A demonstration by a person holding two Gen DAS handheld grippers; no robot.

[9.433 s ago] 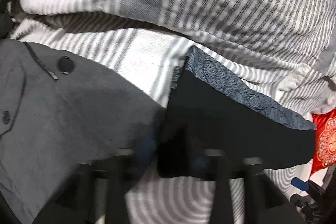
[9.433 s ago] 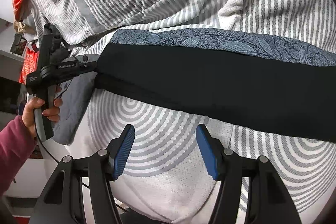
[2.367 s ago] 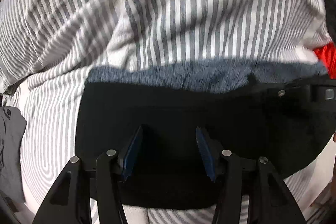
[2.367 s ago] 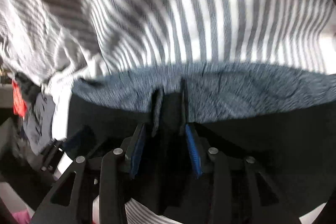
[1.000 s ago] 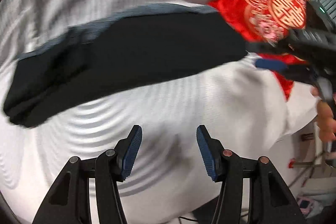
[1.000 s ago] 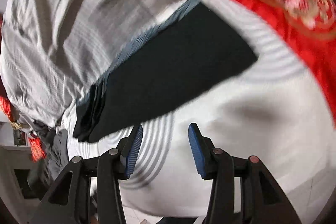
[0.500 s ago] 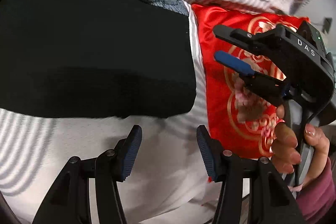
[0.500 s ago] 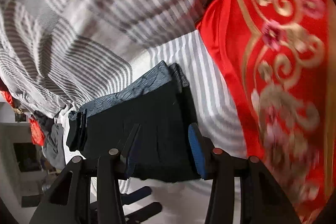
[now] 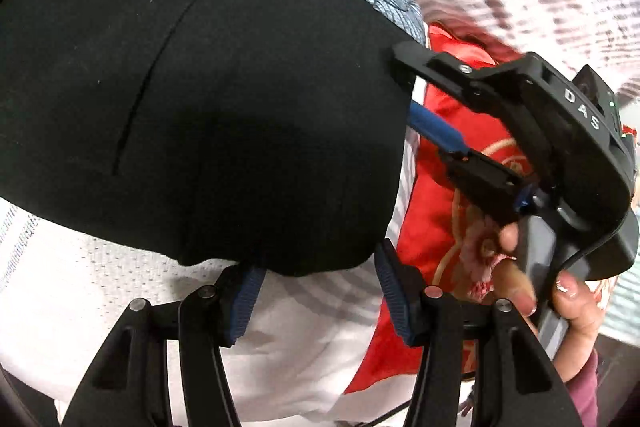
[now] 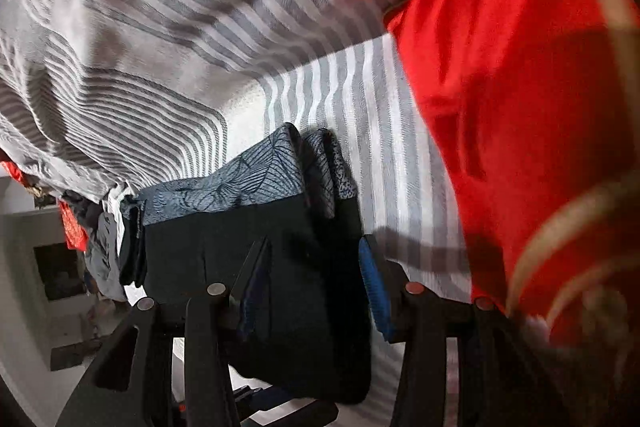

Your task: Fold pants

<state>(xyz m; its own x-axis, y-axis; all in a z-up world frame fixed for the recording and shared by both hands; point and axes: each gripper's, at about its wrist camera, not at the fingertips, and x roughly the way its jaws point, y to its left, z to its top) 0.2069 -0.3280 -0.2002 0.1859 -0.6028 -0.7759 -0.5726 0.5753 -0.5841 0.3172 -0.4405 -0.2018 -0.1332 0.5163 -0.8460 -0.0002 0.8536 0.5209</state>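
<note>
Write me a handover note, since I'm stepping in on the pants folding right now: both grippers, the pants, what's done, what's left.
Left gripper: open, at the near corner of the folded pants, gripping nothing.
Right gripper: open, its fingers straddling the end of the pants beside the red cushion.
Pants: a layered black bundle with the patterned blue band along its far edge, lying on the striped bedding.
Done: several folds are stacked.
Left: probably one more grip on this end for a final fold or straightening; neither gripper has closed yet.

Pants (image 9: 208,99) lie on bedsheet (image 9: 100,307), cushion (image 9: 432,227) just right.
</note>
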